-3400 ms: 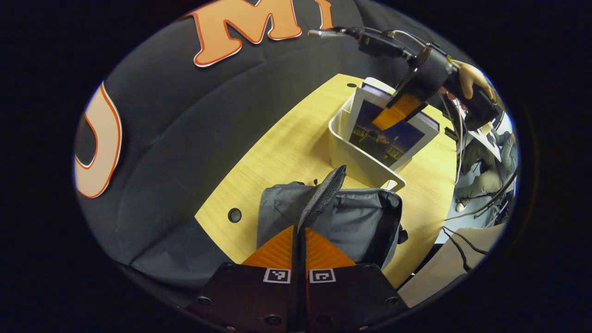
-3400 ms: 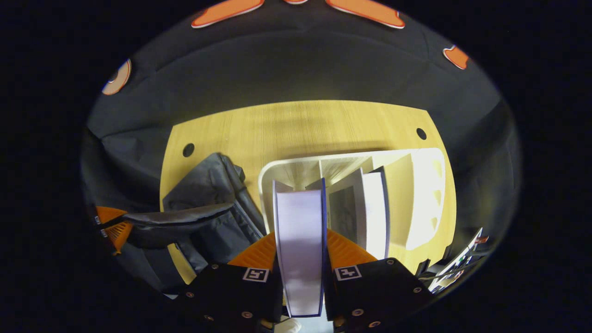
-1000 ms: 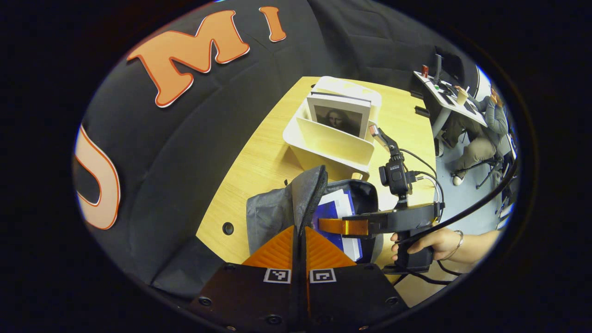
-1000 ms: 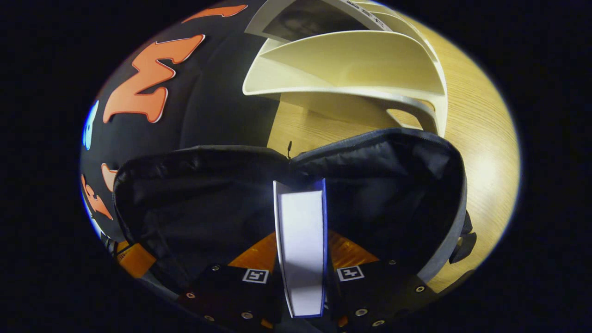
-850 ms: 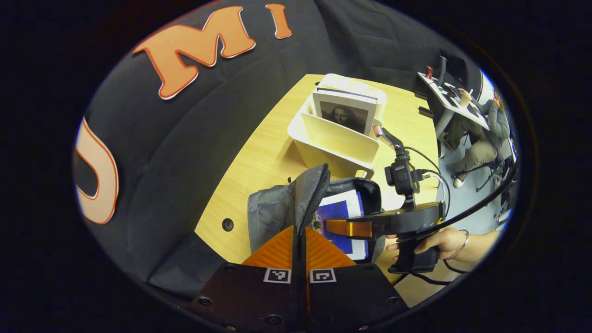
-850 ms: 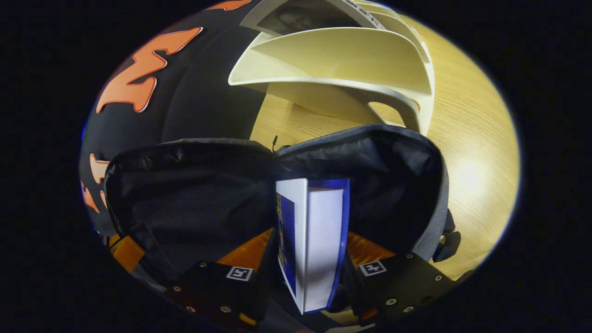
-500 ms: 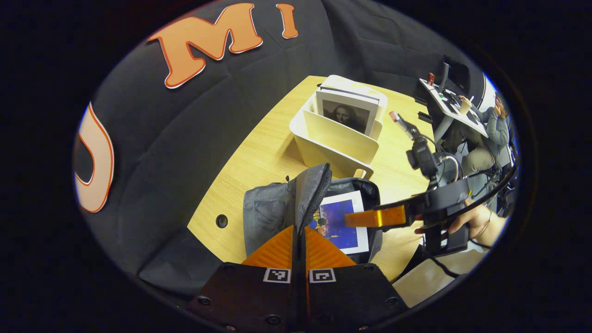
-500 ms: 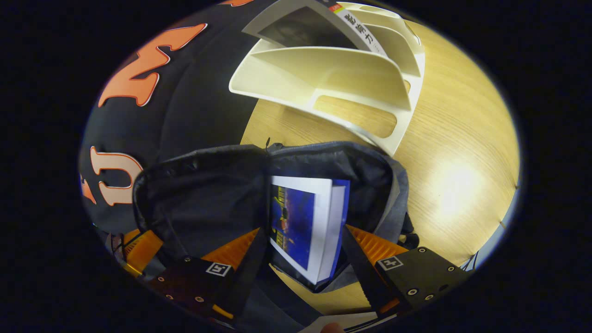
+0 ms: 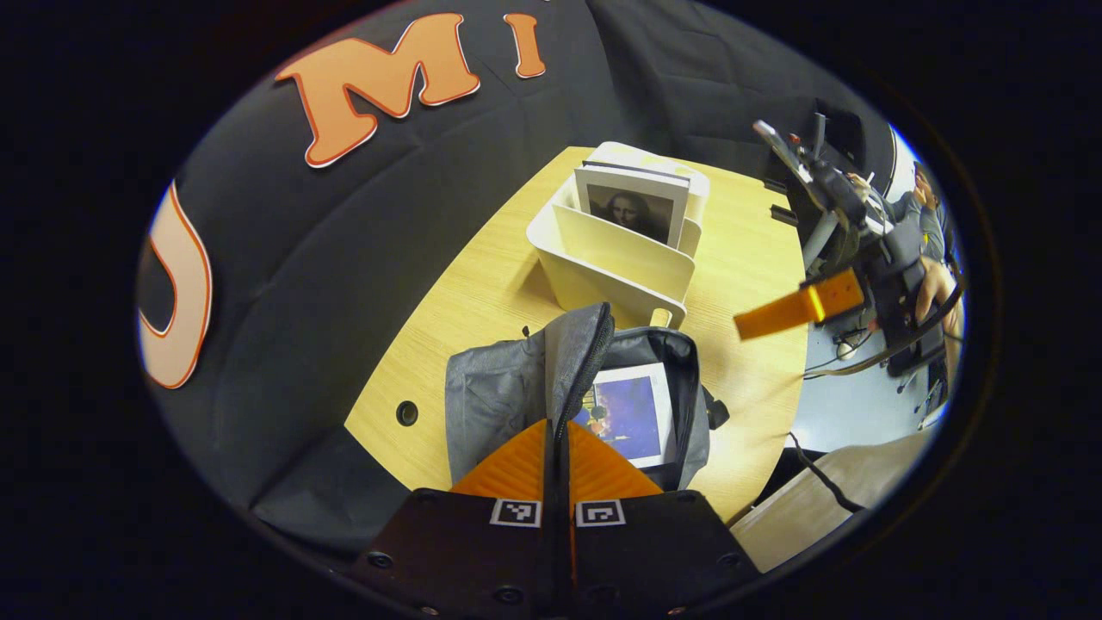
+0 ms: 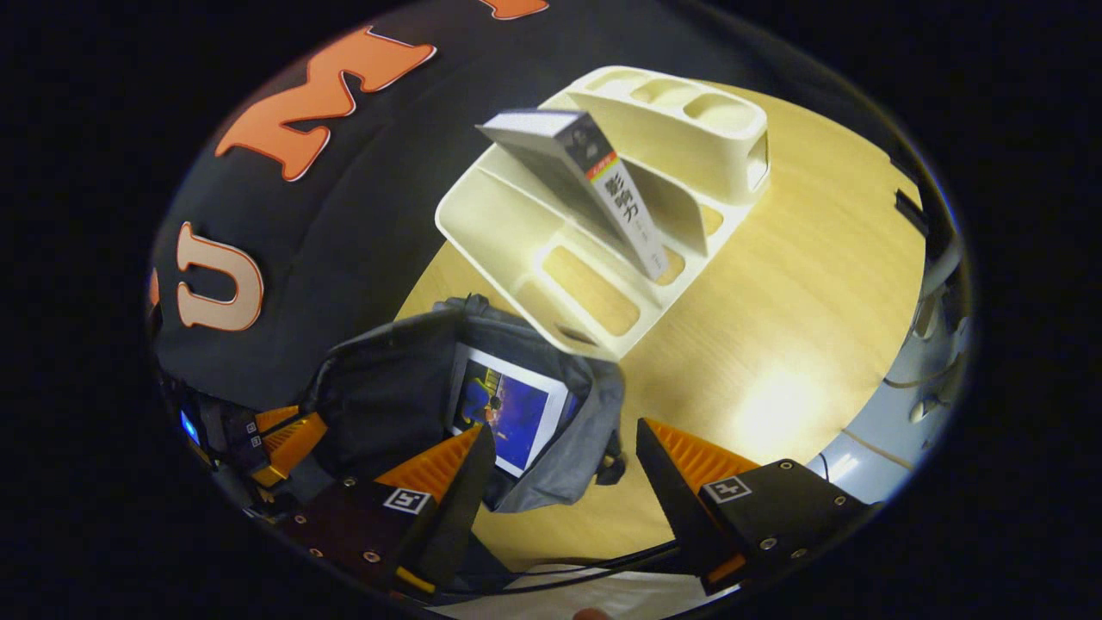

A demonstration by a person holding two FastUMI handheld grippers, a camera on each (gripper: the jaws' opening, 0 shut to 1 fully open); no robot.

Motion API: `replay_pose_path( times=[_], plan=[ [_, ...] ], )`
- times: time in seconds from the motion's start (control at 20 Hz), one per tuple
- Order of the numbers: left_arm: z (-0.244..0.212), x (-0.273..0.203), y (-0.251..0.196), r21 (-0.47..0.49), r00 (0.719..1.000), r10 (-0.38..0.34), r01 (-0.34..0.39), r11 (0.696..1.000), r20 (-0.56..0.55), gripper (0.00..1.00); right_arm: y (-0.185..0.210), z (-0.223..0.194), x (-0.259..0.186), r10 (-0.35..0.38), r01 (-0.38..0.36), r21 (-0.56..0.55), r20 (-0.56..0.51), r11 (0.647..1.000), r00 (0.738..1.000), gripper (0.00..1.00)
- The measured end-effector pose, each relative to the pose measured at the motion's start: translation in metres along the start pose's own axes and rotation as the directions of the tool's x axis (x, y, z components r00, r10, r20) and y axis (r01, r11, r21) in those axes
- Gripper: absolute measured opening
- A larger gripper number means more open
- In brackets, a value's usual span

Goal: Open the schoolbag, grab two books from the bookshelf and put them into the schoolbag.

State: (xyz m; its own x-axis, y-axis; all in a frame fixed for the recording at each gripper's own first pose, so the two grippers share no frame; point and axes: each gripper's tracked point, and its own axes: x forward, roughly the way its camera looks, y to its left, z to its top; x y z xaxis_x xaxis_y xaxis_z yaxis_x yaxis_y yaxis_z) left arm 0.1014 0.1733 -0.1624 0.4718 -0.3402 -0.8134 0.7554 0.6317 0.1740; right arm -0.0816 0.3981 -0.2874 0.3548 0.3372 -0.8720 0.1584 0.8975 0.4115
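Observation:
The grey schoolbag [image 9: 491, 396] lies open on the wooden table. A blue-covered book [image 9: 633, 413] lies flat inside it. My left gripper [image 9: 558, 426] is shut on the bag's zip-edged flap [image 9: 590, 340] and holds it up. My right gripper [image 10: 564, 426] is open with nothing between its fingers, above and to the right of the bag [image 10: 568, 474] and the blue book [image 10: 508, 405]. Behind the bag stands the cream bookshelf [image 9: 611, 258] with a portrait-cover book [image 9: 633, 202] in it. In the right gripper view this book [image 10: 594, 181] leans in the shelf [image 10: 516, 241]. The right gripper [image 9: 749, 323] hangs over the table's right side.
A round cable hole [image 9: 406, 412] is in the table left of the bag. The table's right edge [image 9: 805, 344] drops to the floor with cables. A seated person [image 9: 925, 215] and a desk are far behind. Bare wood [image 10: 801, 284] lies right of the shelf.
My right gripper let go of the blue book inside the bag, opened, and drew back up and to the right. The left gripper kept its hold on the flap.

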Motion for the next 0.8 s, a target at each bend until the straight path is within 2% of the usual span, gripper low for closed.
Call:
replay_pose_path(
  times=[0.15, 0.35, 0.55, 0.8],
  plan=[
    [-0.003, 0.000, -0.006, -0.027, 1.000, 0.002, -0.002, 1.000, 0.005, 0.01, -0.013, 0.037, -0.025, -0.065, 0.068, -0.081, 0.039, 0.994, 0.997, 0.98],
    [-0.008, -0.001, -0.007, -0.072, 1.000, 0.019, -0.019, 0.997, 0.004, 0.01, -0.013, 0.092, -0.042, -0.141, 0.153, -0.226, 0.067, 0.962, 0.988, 0.99],
    [-0.009, 0.001, -0.008, -0.123, 0.999, 0.032, -0.032, 0.992, -0.003, 0.01, -0.001, 0.155, -0.041, -0.198, 0.225, -0.373, 0.110, 0.900, 0.974, 0.98],
    [-0.009, 0.007, -0.010, -0.189, 0.999, 0.042, -0.046, 0.981, -0.025, 0.01, 0.015, 0.204, 0.002, -0.260, 0.270, -0.532, 0.096, 0.802, 0.961, 0.99]
  ],
)
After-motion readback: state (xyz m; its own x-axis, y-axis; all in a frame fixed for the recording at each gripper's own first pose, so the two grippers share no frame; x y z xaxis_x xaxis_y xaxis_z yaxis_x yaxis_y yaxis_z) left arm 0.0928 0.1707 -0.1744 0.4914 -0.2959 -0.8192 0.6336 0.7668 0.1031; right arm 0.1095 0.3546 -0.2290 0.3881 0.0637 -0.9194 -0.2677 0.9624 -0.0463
